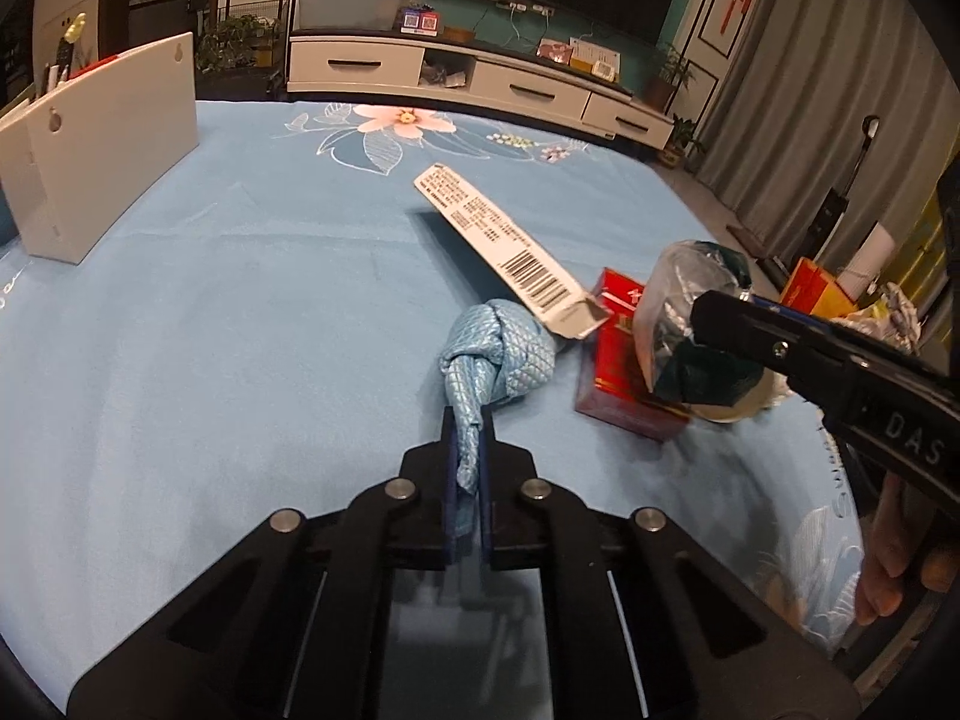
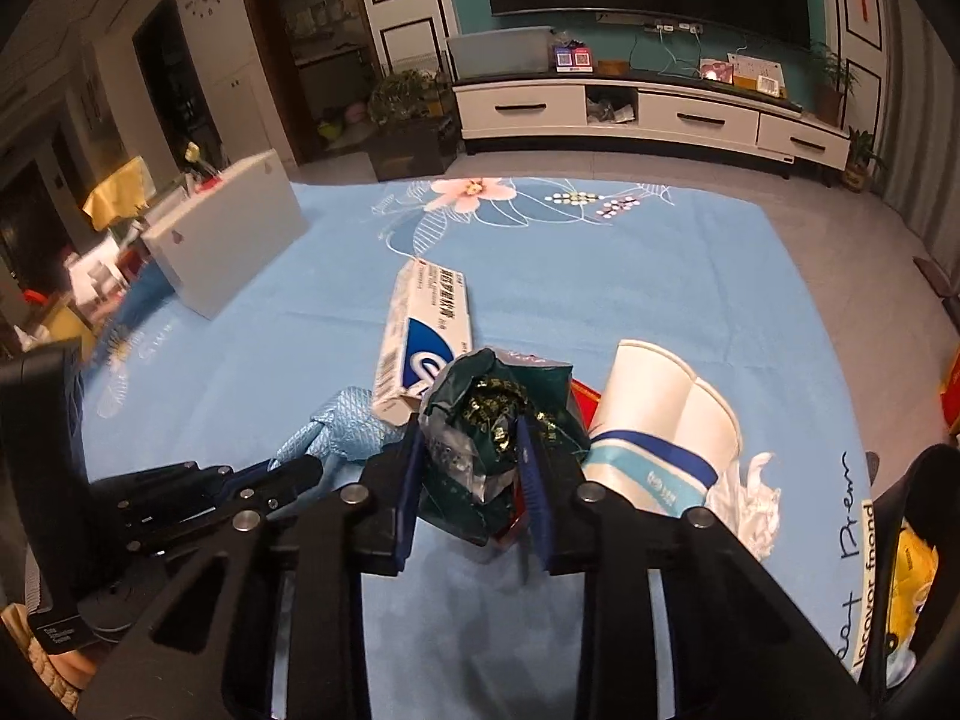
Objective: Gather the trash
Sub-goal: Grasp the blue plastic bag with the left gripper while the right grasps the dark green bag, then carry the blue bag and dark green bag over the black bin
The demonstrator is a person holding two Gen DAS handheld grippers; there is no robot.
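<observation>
My left gripper point(image 1: 470, 420) is shut on the tail of a knotted light-blue cloth point(image 1: 501, 354) lying on the blue tablecloth; the cloth also shows in the right wrist view point(image 2: 336, 429). My right gripper point(image 2: 471, 429) is shut on a crumpled green-and-clear wrapper point(image 2: 498, 420), just above the table; in the left wrist view the wrapper point(image 1: 690, 312) sits over a red box point(image 1: 618, 372). A white toothpaste box point(image 1: 498, 252) leans on the cloth and the red box; the right wrist view shows its blue print point(image 2: 426, 330). Stacked paper cups point(image 2: 660, 420) lie on their side right of the wrapper.
A white open box point(image 1: 102, 144) stands at the table's left edge, also in the right wrist view point(image 2: 228, 234). Crumpled white tissue point(image 2: 750, 498) lies by the cups. A TV cabinet point(image 2: 648, 111) stands beyond the table. Bags and boxes point(image 1: 822, 288) sit at the right.
</observation>
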